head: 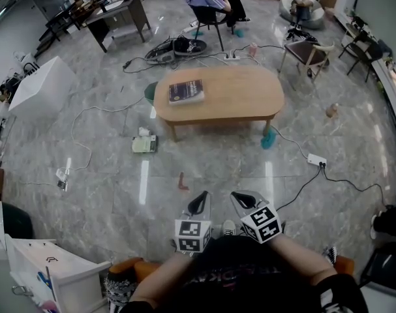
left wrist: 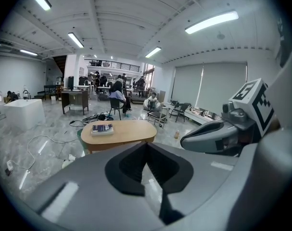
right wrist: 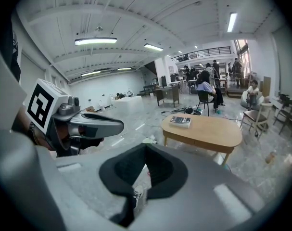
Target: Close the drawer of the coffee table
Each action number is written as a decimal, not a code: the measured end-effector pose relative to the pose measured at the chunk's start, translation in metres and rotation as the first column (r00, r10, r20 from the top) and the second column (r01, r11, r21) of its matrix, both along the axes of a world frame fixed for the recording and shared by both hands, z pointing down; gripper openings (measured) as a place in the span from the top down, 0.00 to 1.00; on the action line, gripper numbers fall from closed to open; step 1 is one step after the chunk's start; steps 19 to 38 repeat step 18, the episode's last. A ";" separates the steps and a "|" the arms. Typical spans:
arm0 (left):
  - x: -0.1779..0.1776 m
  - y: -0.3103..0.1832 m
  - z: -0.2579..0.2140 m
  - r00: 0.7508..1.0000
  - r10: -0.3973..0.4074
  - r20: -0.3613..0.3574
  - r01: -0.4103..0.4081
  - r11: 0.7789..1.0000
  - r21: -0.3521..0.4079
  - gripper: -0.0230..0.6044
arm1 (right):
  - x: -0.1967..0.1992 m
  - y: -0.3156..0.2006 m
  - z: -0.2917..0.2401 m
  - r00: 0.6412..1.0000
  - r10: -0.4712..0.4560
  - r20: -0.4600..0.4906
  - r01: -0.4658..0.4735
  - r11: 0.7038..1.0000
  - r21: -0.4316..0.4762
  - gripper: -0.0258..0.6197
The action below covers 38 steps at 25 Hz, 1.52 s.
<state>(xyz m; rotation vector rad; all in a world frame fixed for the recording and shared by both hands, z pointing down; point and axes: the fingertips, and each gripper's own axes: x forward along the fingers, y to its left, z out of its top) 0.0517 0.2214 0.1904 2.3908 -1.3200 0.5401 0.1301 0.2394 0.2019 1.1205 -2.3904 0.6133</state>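
I held left gripper [head: 199,204] and right gripper [head: 244,200] clenched, empty, well apart from the coffee table [head: 218,94]; no drawer stuck out: shut or hidden.

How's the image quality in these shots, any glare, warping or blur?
Head view: heavy fisheye bend, dark corners, white light streaks on the glossy floor. Left gripper view: round dark border, ceiling lamp blown out, coffee table sharp. Right gripper view: same dark border and bending, second lamp glares.
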 end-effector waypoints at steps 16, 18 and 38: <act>-0.008 0.004 -0.005 1.000 0.013 0.005 -0.013 1.000 0.003 0.96 | -0.016 0.006 0.001 1.000 -0.017 0.002 0.017 1.000 -0.004 0.96; -0.010 0.005 -0.006 1.000 0.013 0.006 -0.013 1.000 0.005 0.96 | -0.019 0.007 0.000 1.000 -0.017 0.003 0.017 1.000 -0.002 0.96; -0.010 0.005 -0.006 1.000 0.013 0.006 -0.013 1.000 0.005 0.96 | -0.019 0.007 0.000 1.000 -0.017 0.003 0.017 1.000 -0.002 0.96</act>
